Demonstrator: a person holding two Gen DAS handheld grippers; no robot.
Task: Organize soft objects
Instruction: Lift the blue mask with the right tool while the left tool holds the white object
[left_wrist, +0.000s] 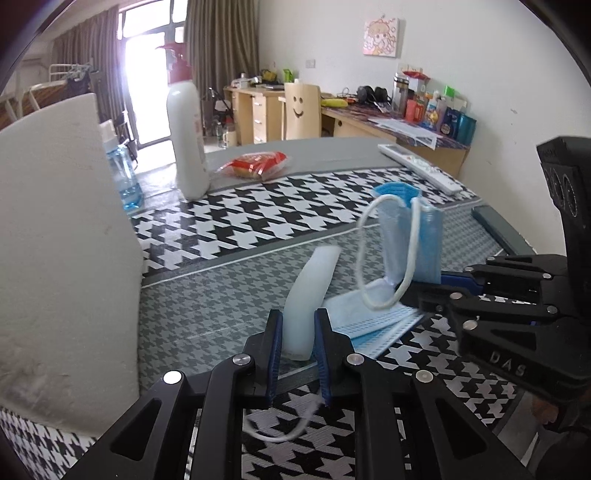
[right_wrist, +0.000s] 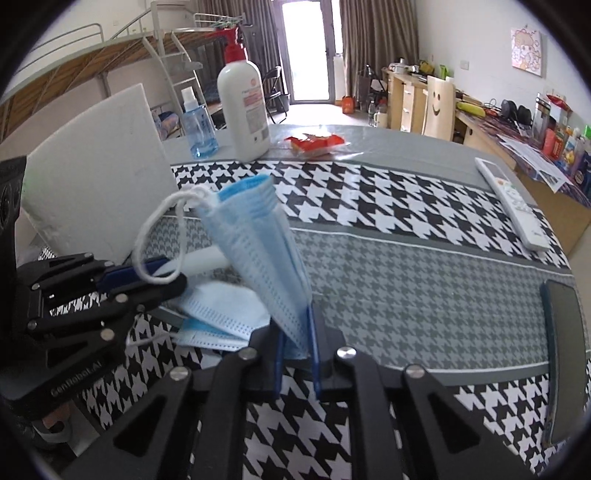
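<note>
My left gripper (left_wrist: 298, 345) hides the foot of the pale tube (left_wrist: 309, 295) it clamps; the tube's long axis leans up and right from the pads at lower centre. A white ear loop (left_wrist: 280, 428) beneath the fingers blurs into the houndstooth tablecloth (left_wrist: 258, 206). My right gripper (right_wrist: 297, 354) pinches the bottom edge of a folded blue mask (right_wrist: 258, 251), which stands nearly upright, tilting upper left, its loop draped toward the other gripper. A second mask (right_wrist: 218, 317) lies flat, left of those pads, partly covered by both tools. A white foam board (left_wrist: 62, 240) fills the left edge, cut off by the lens. A dark phone (right_wrist: 565, 354) sits at right, its face unreadable.
</note>
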